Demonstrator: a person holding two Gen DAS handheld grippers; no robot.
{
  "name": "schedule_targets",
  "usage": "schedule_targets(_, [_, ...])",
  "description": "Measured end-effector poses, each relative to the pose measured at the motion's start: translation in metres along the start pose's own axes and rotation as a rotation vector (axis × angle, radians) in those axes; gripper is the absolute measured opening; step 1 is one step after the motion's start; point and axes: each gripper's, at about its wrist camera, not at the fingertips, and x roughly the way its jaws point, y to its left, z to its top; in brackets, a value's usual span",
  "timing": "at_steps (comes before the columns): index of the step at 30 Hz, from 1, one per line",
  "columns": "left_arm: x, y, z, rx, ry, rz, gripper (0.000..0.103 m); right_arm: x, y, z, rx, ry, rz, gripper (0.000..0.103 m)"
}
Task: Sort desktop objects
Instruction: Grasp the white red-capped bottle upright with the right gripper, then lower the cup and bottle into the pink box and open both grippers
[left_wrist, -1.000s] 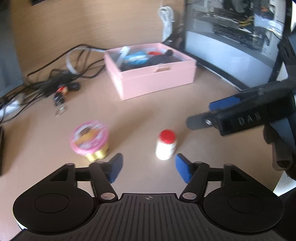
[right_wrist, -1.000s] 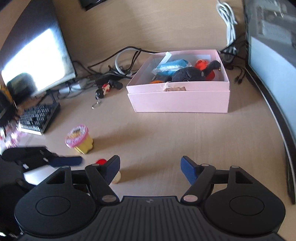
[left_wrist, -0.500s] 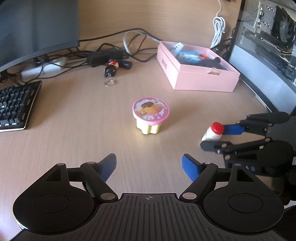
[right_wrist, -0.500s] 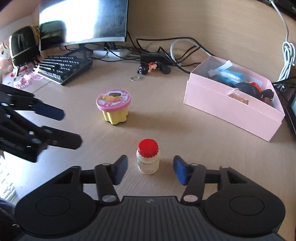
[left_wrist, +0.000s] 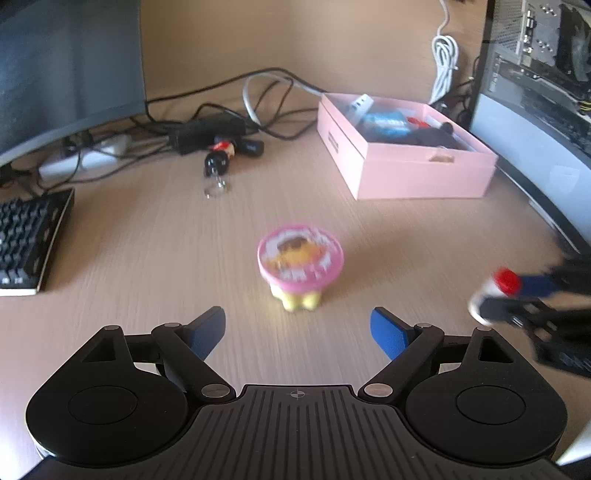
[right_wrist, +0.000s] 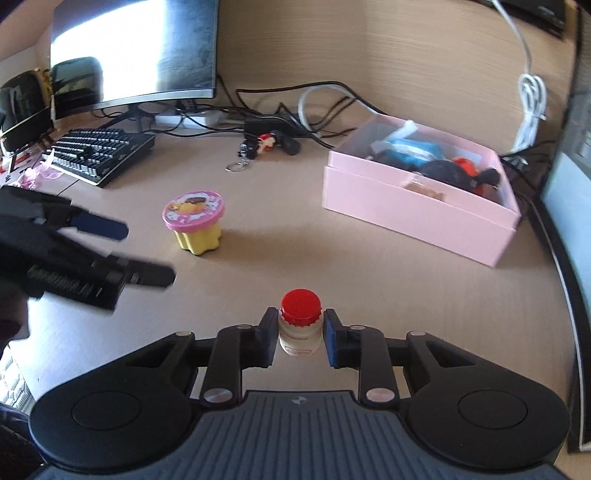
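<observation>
The right hand-held gripper (right_wrist: 300, 334) has just closed on the bottle (right_wrist: 298, 328), seemingly near its cap, so it may tip; the left hand-held gripper (left_wrist: 297, 326) has just been opening, wide and empty, short of the cup (left_wrist: 300, 267).

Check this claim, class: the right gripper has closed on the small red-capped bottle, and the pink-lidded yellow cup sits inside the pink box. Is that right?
One part is wrong. The pink-lidded yellow cup stands on the desk, apart from the pink box, as the right wrist view shows. The right gripper is indeed closed on the red-capped bottle.

The right gripper (right_wrist: 300, 334) clamps a small white red-capped plastic bottle (right_wrist: 299, 325) upright on the pale wooden desk (right_wrist: 369, 266), its jaws having just closed.
</observation>
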Motion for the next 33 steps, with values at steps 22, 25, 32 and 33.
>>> schedule_targets(22, [-0.043,-0.029,0.082,0.125,-0.256,-0.059,0.061,-0.078,-0.052,0.045,0.009,-0.170,-0.124,0.025])
schedule_targets(25, [-0.062,-0.035,0.110,0.132,-0.345,-0.080,0.061,-0.099,-0.069,0.080,0.017,-0.293,-0.183,0.025])
schedule_targets(32, [-0.051,-0.047,0.134,0.135,-0.343,-0.111,0.061,-0.058,-0.096,0.121,0.065,-0.339,-0.268,0.025])
schedule_targets(33, [-0.046,-0.048,0.134,0.135,-0.333,-0.113,0.061,-0.046,-0.100,0.125,0.081,-0.329,-0.277,0.025])
